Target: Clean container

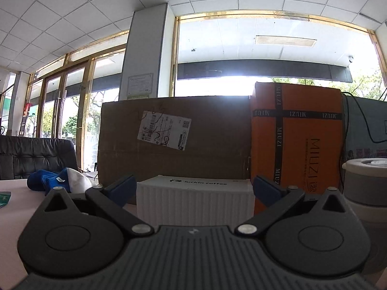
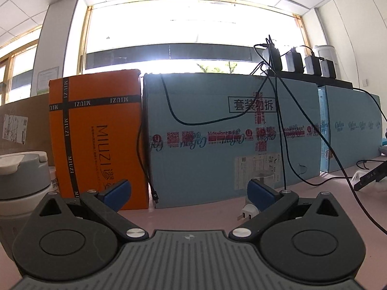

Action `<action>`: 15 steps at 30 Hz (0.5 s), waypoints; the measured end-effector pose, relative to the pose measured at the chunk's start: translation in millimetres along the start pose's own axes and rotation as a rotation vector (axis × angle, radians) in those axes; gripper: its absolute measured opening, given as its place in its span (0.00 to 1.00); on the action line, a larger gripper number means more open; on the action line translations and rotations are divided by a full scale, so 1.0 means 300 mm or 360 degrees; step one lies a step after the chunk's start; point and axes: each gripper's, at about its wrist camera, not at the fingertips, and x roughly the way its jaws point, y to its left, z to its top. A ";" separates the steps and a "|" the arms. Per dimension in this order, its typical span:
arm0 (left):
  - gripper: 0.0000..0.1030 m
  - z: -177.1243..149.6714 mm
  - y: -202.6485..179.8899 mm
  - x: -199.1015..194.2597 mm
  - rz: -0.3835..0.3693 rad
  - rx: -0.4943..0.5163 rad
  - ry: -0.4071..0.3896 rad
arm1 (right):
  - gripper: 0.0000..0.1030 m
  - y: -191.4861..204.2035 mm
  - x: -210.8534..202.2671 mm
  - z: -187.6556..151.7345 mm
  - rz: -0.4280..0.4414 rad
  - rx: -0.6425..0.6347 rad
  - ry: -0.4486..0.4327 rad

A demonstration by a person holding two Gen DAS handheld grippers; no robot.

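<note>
At the right edge of the left wrist view, the container (image 1: 365, 183), a grey lidded collapsible cup by the look of it, stood on the pink bench (image 1: 9, 217), beside the orange MIUZI box (image 1: 297, 142). In the right wrist view the same container (image 2: 21, 181) sat at the far left edge.

Progress: judged as not started. Lid on, nothing touching the container, no wiping visible. A blue cloth (image 1: 48, 181) with something white beside it lay at the left of the left view, well apart from the container, untouched. Probably the wiper, can't confirm.

Left tool (image 1: 193, 188): blue pads wide apart, holding nothing. The white Luckin Coffee box (image 1: 193, 198) showed between them but further back; contact not evident.

Right tool (image 2: 188, 191): pads also wide apart, empty. A white plug (image 2: 246, 211) lay on the bench near the right pad, seemingly not gripped. Black cables (image 2: 278, 111) draped over the light-blue carton (image 2: 217, 145) behind.

Left to do, as a guess: basically everything, i.e. pick up the cloth, secure the container, wipe.
</note>
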 end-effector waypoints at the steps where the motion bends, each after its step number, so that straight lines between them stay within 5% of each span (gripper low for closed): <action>1: 1.00 0.001 -0.002 -0.001 -0.0001 0.0003 -0.0004 | 1.00 -0.001 -0.002 -0.001 -0.0005 0.0005 -0.0003; 15: 1.00 -0.006 -0.001 -0.022 -0.0012 0.0002 -0.0020 | 1.00 0.008 -0.016 -0.006 -0.0018 0.0000 -0.0021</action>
